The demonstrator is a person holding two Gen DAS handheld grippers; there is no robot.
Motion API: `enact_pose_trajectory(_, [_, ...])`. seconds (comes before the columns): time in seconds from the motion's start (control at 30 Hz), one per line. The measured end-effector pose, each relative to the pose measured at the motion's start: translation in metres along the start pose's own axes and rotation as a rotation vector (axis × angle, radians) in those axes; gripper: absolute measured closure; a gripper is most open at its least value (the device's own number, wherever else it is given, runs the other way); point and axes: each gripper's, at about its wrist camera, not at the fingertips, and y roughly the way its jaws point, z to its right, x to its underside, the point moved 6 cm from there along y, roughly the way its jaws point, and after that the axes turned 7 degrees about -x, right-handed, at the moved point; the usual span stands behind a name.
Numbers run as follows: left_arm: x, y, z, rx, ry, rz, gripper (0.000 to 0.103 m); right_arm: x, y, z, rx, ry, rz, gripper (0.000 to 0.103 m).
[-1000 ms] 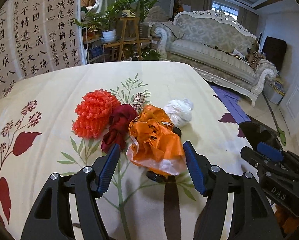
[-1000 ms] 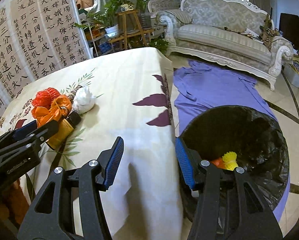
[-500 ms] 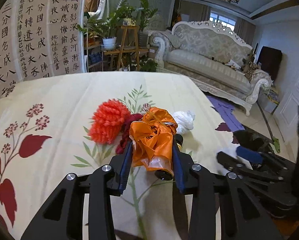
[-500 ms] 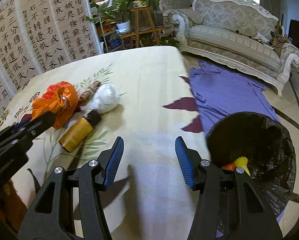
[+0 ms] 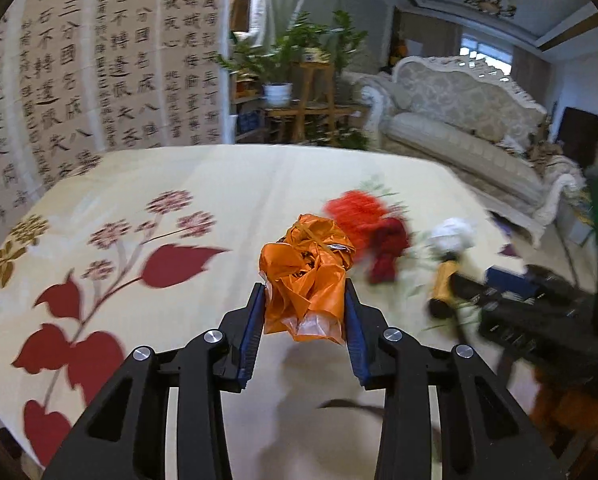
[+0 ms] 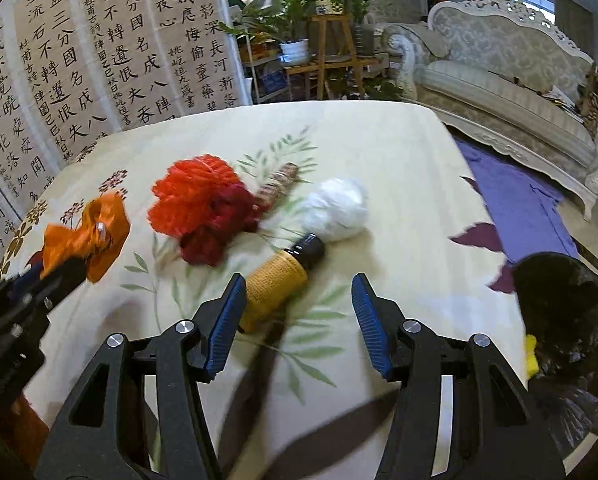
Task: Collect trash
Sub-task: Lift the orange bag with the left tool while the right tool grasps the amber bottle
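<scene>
An orange bag (image 5: 307,276) was pinched between the blue pads (image 5: 251,328) of the left gripper (image 5: 303,320) and was held above the floral tablecloth (image 5: 227,184), its crumpled top standing up past the fingertips and a pale plastic edge hanging below them. In the right wrist view the same bag (image 6: 85,236) was seen at the far left, clamped in the left gripper (image 6: 55,276). The right gripper (image 6: 299,320) was spread wide with nothing between its pads, and was held over the tablecloth (image 6: 399,184). Just beyond its left finger (image 6: 223,320) a yellow bottle (image 6: 277,288) with a black cap lay on its side, the cap end touching a white wad (image 6: 337,210). To the left of the wad a red mesh ball (image 6: 195,194) rested against a dark red cloth (image 6: 209,236), and a small patterned roll (image 6: 277,182) lay behind them. From the left wrist view the mesh ball (image 5: 357,208), the red cloth (image 5: 387,248), the wad (image 5: 453,234) and the bottle (image 5: 443,286) were seen blurred to the right of the bag, with the right gripper (image 5: 507,280) just beside the bottle. A bin (image 6: 567,320) lined with a black bag stood beyond the right edge of the table, with something yellow (image 6: 531,354) inside it. A purple cloth (image 6: 519,200) lay on the floor before a sofa (image 6: 499,80); a calligraphy screen (image 6: 79,60) and potted plants (image 6: 311,8) stood behind the table.
</scene>
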Motion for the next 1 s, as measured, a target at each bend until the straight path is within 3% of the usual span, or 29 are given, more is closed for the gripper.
enact_pose_trajectory(0.2, [0.015, 0.011, -0.021, -0.02, -0.042, -0.054, 0.065, -0.005, 0.018, -0.011, -0.003, 0.01, -0.024, 0.045])
enact_pose_trajectory(0.73, [0.016, 0.015, -0.023, -0.012, -0.076, -0.06, 0.065, 0.003, 0.018, -0.006, 0.046, -0.023, -0.051, 0.047])
enact_pose_trajectory(0.77, [0.017, 0.017, -0.024, -0.014, -0.08, -0.069, 0.065, 0.001, 0.018, -0.007, 0.043, -0.028, -0.047, 0.048])
enact_pose_trajectory(0.93, [0.018, 0.024, -0.027, -0.007, -0.1, -0.106, 0.067, 0.0, 0.027, -0.014, 0.028, -0.063, -0.071, 0.079])
enact_pose_trajectory(1.0, [0.018, 0.025, -0.028, -0.003, -0.105, -0.111, 0.067, 0.003, 0.028, -0.015, 0.027, -0.076, -0.077, 0.08])
